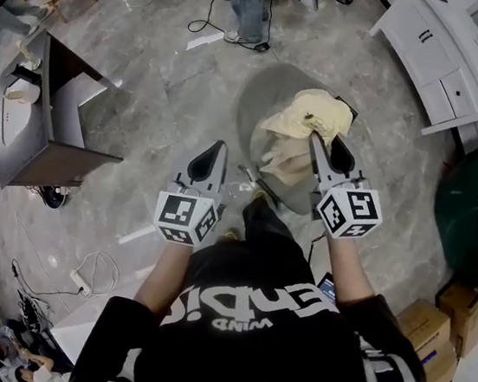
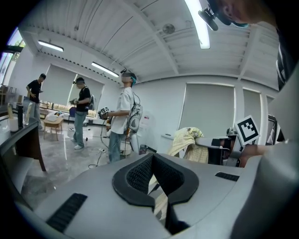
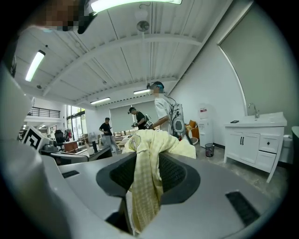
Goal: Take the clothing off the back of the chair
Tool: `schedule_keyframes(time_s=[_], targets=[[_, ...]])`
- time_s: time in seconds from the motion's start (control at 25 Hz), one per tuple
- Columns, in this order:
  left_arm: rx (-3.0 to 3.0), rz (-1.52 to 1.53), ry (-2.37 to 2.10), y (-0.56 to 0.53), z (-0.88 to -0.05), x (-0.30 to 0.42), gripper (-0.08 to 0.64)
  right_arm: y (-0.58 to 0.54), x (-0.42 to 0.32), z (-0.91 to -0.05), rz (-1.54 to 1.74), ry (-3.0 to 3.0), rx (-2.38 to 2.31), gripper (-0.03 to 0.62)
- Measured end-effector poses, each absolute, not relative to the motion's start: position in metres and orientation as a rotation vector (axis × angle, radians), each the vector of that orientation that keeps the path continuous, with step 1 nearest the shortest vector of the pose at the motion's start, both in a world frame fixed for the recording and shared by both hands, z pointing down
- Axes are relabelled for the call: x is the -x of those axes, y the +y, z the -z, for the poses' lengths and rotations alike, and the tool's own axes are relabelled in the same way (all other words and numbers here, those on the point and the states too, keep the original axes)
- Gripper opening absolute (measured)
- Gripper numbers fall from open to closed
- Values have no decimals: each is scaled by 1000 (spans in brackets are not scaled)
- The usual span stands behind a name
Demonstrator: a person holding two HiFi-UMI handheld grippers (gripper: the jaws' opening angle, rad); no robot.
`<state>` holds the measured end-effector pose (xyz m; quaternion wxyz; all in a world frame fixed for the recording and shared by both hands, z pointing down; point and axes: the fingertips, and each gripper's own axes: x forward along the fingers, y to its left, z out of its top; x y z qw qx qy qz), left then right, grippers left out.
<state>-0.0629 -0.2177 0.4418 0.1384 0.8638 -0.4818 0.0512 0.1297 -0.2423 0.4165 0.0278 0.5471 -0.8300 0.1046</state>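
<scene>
1. Head view, left side: left hand-held gripper (image 1: 217, 151) hangs short of the chair (image 1: 264, 97), jaws together, empty.
2. Right hand-held gripper (image 1: 316, 142) pinches the yellow clothing (image 1: 314, 115) draped over the chair back. Best lift clear first, then pull away.

Two hand-held grippers (image 1: 217, 148) (image 1: 315, 139), one garment (image 1: 312, 117), one chair (image 1: 258, 101)

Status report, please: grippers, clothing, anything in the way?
Right gripper shut on yellow clothing. Clothing draped over chair. Left gripper shut, empty. No obstacle seen.
</scene>
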Motion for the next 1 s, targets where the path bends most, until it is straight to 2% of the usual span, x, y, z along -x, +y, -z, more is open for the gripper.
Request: schedule_keyframes(time_s=[0.52,1.0], targets=[[-2530,-126,-1342,-111,-428,75,15,-106,-120,-416,-373,-2507,-1749,140],[-2530,-122,-1365,-70,-429,59,15,-46,-125,-432,-373,-2555,-1737,140]])
